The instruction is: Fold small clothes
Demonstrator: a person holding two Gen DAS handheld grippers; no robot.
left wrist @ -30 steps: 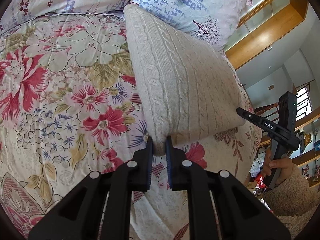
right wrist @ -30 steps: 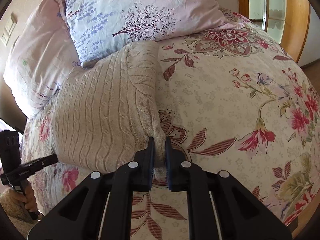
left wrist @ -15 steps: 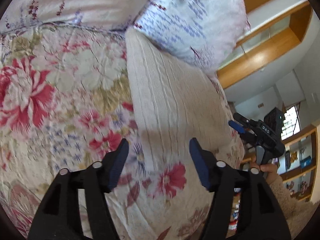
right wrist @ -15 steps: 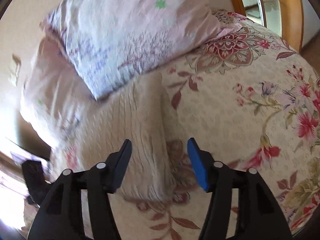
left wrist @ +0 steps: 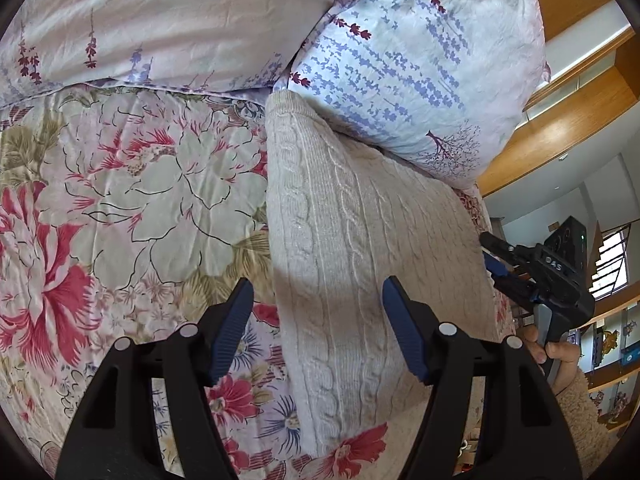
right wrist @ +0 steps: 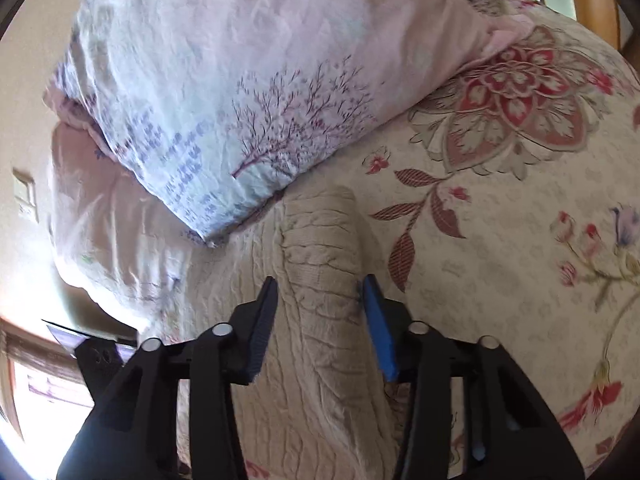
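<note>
A cream cable-knit sweater (left wrist: 360, 248) lies folded flat on the floral bedspread (left wrist: 120, 208), its far end against a pillow. My left gripper (left wrist: 318, 304) is open and empty, hovering over the sweater's near left part. My right gripper (right wrist: 320, 300) is open and empty above the sweater's right side (right wrist: 320, 264); it also shows in the left wrist view (left wrist: 536, 276) at the sweater's right edge, held by a hand. The left gripper's body shows dimly in the right wrist view (right wrist: 100, 360).
Two lilac-printed pillows (left wrist: 420, 64) (left wrist: 168, 20) lie at the head of the bed, one touching the sweater. A wooden bed frame (left wrist: 560, 120) stands behind. The floral bedspread spreads wide on both sides (right wrist: 500, 240).
Both grippers were shut on the sweater's near edge a second ago. Both have let go, opened wide and moved forward over the sweater, which now rests on the bed.
</note>
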